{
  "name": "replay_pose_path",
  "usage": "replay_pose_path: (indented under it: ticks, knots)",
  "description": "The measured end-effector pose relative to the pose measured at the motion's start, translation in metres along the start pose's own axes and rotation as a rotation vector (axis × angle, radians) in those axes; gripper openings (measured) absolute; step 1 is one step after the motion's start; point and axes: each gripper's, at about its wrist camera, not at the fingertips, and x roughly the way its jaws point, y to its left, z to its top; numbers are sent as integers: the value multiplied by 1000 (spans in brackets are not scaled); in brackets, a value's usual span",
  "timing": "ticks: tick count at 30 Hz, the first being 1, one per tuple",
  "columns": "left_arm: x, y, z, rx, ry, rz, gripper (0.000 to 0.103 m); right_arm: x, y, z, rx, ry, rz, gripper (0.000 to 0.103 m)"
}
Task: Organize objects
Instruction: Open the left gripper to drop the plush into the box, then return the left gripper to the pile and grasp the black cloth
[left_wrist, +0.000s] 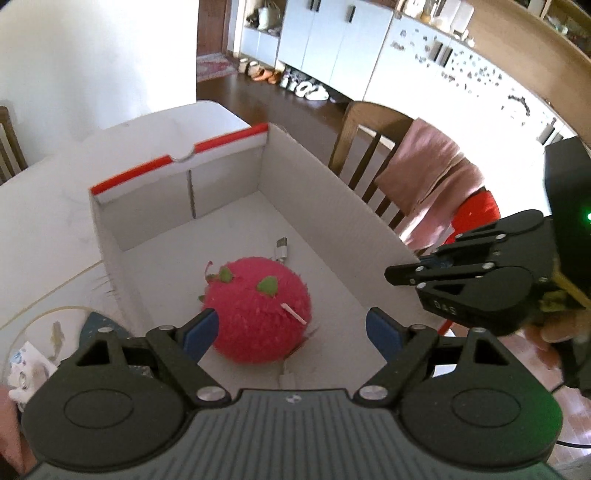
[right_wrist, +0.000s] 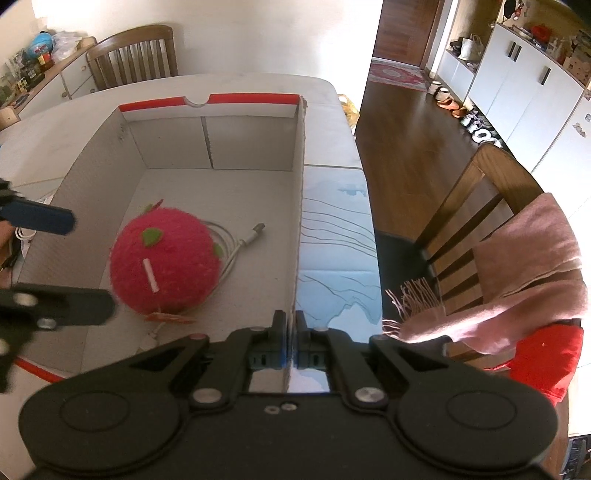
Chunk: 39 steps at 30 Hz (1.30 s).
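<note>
- Inside the white box (right_wrist: 258, 206), 1 fuzzy red ball (right_wrist: 164, 258) rests on a white cable (right_wrist: 236, 245).
- Left gripper (left_wrist: 291, 328) gapes wide above it, empty.
- Right gripper (right_wrist: 291, 339) pinches the box wall; tugging could tip the box.

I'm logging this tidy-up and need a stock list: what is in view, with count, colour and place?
box: one, white card with a red far rim, on the table
plush ball: one, pink-red with green leaves, on the box floor
cable: one, white, on the box floor, partly under the plush ball
table: one, pale, under the box
chairs: two, brown wood, one at the far side, one to the right
scarf: one, pink, fringed, over the right chair's back
cupboards: a row, white, along the far wall
shoes: several, on the floor by the cupboards
left gripper: black, blue pads, open above the plush ball
right gripper: black, shut on the box's right wall
</note>
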Motion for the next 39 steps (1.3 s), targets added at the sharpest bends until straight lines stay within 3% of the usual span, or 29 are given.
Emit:
replay_pose_path:
  ticks: [12,26,39]
  knots:
    - [-61,35,-34,-67,-97,40,87,1,4,1,-9,3,-23,3]
    - [-126,122,-113,-311,-191,225,87,1,9,2,-23,12,-47,4]
    - [-133,180,-171,-451,-173,374,87,2,13,3,-41,18,-68,5]
